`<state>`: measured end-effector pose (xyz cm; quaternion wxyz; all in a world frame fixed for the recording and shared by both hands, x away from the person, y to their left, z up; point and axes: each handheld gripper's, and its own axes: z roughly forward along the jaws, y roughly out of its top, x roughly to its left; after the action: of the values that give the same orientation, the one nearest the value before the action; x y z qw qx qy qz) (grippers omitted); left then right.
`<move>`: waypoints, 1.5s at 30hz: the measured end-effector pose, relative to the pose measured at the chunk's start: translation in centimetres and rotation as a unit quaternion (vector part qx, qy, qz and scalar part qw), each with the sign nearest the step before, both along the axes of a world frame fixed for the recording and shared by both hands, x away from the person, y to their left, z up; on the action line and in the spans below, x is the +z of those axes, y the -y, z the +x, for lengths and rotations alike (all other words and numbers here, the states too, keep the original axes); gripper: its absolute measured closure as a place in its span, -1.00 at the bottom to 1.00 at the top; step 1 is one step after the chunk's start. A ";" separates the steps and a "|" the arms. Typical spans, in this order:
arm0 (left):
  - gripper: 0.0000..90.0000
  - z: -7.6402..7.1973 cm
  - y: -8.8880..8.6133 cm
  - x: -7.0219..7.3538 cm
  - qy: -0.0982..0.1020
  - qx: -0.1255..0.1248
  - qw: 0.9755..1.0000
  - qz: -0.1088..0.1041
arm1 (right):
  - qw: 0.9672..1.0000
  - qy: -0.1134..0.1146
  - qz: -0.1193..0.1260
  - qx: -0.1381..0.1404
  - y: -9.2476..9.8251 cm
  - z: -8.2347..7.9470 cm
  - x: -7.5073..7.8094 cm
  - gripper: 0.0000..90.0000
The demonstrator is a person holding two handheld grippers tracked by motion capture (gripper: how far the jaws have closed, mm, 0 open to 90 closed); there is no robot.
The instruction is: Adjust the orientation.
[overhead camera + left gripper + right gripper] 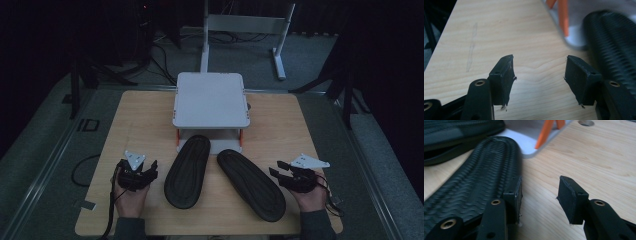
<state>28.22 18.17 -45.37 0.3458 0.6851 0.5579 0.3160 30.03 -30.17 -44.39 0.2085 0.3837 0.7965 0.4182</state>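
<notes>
Both grippers' fingers [501, 80] gape, holding nothing.

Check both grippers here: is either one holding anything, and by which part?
Nothing is held. The left gripper is open over bare table, beside the left slipper. The right gripper is open beside the right slipper, nothing between its jaws.
</notes>
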 end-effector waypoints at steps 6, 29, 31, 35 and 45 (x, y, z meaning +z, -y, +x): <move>-0.10 -1.2 1.8 2.2 0.021 -0.033 0.999 -0.013 | 0.999 -0.005 -0.016 0.032 -1.5 -0.6 0.2 0.21; -0.14 -3.8 15.7 3.7 0.030 -0.230 0.972 0.026 | 0.998 -0.043 -0.015 0.043 -1.3 0.4 -1.1 0.66; -0.14 -3.9 16.8 3.4 0.026 -0.240 0.970 0.021 | 0.998 -0.048 -0.012 0.034 -0.9 0.6 -1.3 0.69; -0.13 -4.0 18.7 2.4 0.016 -0.266 0.963 0.033 | 0.998 -0.062 -0.023 0.007 0.1 0.9 -1.9 0.73; -0.12 -3.1 23.1 -0.3 -0.022 -0.318 0.948 0.016 | 0.996 -0.081 -0.030 0.001 0.7 1.3 -2.9 0.73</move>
<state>25.16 -4.92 -45.71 0.4049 0.8392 0.3133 0.1835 31.32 -30.83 -47.28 0.1545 0.4090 0.8234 0.3617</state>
